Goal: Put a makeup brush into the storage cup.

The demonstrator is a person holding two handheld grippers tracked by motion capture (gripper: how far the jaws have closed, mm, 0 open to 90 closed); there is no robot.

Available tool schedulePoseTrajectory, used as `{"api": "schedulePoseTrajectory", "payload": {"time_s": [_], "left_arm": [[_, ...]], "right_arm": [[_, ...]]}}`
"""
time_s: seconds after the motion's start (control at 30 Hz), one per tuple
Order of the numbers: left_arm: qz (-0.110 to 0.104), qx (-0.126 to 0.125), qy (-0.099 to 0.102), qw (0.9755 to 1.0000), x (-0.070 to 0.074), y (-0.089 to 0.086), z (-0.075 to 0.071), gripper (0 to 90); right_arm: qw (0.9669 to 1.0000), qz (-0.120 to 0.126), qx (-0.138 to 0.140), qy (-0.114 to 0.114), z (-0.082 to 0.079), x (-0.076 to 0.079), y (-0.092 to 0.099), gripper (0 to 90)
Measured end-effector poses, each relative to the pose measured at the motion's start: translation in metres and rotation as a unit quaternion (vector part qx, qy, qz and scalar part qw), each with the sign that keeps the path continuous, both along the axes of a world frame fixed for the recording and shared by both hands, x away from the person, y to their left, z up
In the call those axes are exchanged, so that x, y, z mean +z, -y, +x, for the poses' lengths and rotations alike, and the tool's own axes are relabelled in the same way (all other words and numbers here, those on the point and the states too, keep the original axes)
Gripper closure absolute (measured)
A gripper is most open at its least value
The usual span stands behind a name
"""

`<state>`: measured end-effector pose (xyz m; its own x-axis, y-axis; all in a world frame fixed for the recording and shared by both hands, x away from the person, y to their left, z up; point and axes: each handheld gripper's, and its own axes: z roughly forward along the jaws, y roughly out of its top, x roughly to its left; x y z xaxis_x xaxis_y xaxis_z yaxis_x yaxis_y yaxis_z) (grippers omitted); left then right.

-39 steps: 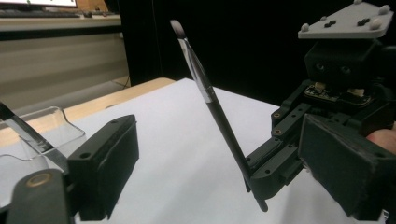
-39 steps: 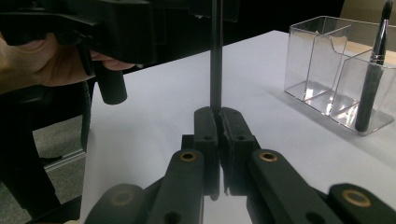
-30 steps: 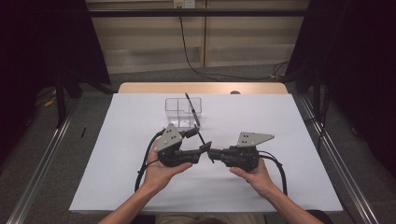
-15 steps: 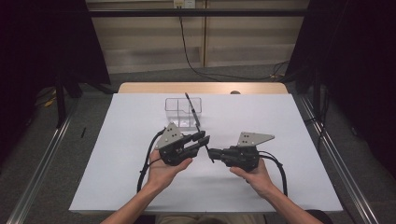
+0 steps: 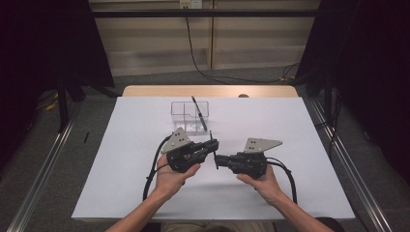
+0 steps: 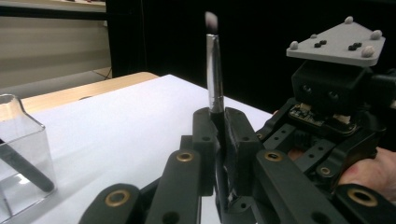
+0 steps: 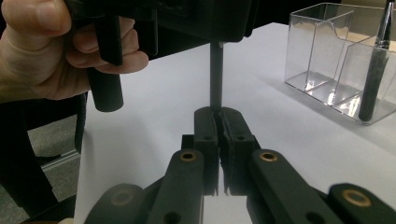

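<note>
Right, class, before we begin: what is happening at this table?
A person holds a tool in each hand over a white table. Both the left tool and the right tool are shut on one slim makeup brush, as if passing it between them; the left jaws have just closed. Behind stands a clear organiser with another brush in it.

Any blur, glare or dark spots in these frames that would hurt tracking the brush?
High view: even light on the table, black surroundings. Left gripper view: brush tip blurred, left claw sharp. Right gripper view: hand soft, glare on the clear organizer.
</note>
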<state>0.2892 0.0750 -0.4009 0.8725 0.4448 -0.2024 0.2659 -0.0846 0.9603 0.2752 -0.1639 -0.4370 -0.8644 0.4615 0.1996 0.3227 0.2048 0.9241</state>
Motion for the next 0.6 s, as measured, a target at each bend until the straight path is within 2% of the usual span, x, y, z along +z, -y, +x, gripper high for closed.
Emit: {"api": "schedulePoseTrajectory", "payload": {"time_s": [0.07,0.43,0.6], "left_arm": [[-0.001,-0.001,-0.009,1.0000,0.0004,0.0008,-0.0003,85.8],[0.001,-0.007,-0.013,0.9999,0.0017,0.0023,0.0004,86.1],[0.003,-0.012,-0.015,0.9998,0.0007,0.0045,-0.0002,86.1]], "right_arm": [[1.0000,-0.001,0.001,0.001,-0.0004,0.0002,-0.0004,86.1],[1.0000,0.001,0.003,0.003,-0.0004,-0.0003,-0.0004,85.4],[1.0000,0.000,0.006,0.001,-0.0009,-0.0015,-0.0012,81.3]]}}
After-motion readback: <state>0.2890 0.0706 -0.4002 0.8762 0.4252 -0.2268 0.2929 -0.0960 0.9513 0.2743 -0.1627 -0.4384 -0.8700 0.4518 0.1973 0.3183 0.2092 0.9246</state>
